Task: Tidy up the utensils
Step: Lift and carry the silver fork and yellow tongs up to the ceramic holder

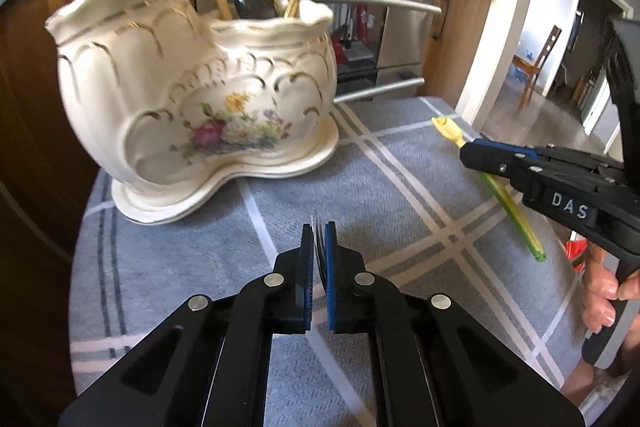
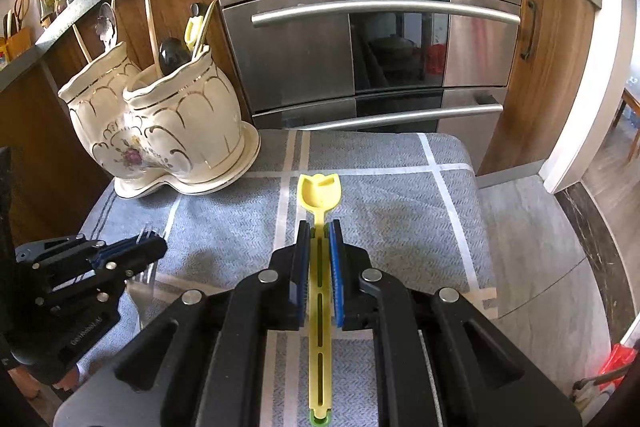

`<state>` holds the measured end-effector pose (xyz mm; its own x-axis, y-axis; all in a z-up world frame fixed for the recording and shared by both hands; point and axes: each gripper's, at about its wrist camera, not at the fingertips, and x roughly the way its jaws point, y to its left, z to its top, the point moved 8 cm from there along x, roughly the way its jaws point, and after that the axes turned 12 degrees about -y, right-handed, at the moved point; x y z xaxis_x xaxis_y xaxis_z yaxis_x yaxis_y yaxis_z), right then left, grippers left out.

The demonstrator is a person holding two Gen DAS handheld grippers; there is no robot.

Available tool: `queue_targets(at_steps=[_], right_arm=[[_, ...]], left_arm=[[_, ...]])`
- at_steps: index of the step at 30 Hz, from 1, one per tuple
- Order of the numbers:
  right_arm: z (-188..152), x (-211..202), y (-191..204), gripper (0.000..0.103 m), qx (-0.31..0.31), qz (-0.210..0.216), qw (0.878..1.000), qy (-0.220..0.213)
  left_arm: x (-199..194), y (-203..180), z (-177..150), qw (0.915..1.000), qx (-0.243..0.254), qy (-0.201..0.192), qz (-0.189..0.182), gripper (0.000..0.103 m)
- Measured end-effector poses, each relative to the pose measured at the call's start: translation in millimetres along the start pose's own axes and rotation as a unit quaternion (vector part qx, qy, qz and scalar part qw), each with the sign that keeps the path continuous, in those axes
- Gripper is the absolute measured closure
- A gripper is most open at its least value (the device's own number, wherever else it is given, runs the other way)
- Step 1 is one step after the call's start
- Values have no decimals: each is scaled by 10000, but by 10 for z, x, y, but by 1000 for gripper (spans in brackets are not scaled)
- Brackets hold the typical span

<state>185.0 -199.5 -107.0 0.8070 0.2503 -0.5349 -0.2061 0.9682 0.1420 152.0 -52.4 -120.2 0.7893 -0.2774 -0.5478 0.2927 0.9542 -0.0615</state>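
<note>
Two utensils are gripped at once: a silver fork (image 1: 320, 247), low and centre in the left wrist view, is pinched by the left gripper (image 1: 319, 239), and a yellow plastic spoon (image 2: 320, 195) is clamped in the right gripper (image 2: 319, 233). At upper left, a cream holder (image 2: 160, 123) with cutlery stands on the grey cloth (image 2: 400, 211).

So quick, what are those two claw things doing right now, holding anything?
Left gripper: shut on a clear fork.
Right gripper: shut on a yellow spoon.
</note>
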Motion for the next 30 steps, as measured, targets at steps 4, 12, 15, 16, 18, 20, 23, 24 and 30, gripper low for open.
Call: queue_targets(at_steps=[4,12,15,16,18,20,23,24,30], right_arm=[[37,-28,32,94,20,73,9999,-128],[186,-147,137,93,78,218,9980,-591],[300,-239,212,93,156,365,9956,-844],[348,-275,244,94,199,435,9943,-952],[456,-331,311,93,228,520,9917,-1157],[560,-350,363,93,247,573,9894,-1315],[746,-362,462,94,232,626,9861,-1521],[823,-358,495,94,231,652,9849,-1589],[1318,-297,677,93,246,824,9764,-1980]], left_arm=[[-145,24,134,9996,42,-262,38,99],[-564,164,436,9952,218,-936,166,100],[-758,260,574,9925,165,-1199,176,100],[-834,301,645,9908,171,-1327,213,100],[-942,366,795,9870,253,-1551,347,100],[-1076,467,981,9817,286,-1819,493,100],[-1235,589,1236,9757,327,-2079,611,100],[-1266,609,1299,9742,334,-2138,635,100],[-1576,793,1761,9626,402,-2571,751,100]])
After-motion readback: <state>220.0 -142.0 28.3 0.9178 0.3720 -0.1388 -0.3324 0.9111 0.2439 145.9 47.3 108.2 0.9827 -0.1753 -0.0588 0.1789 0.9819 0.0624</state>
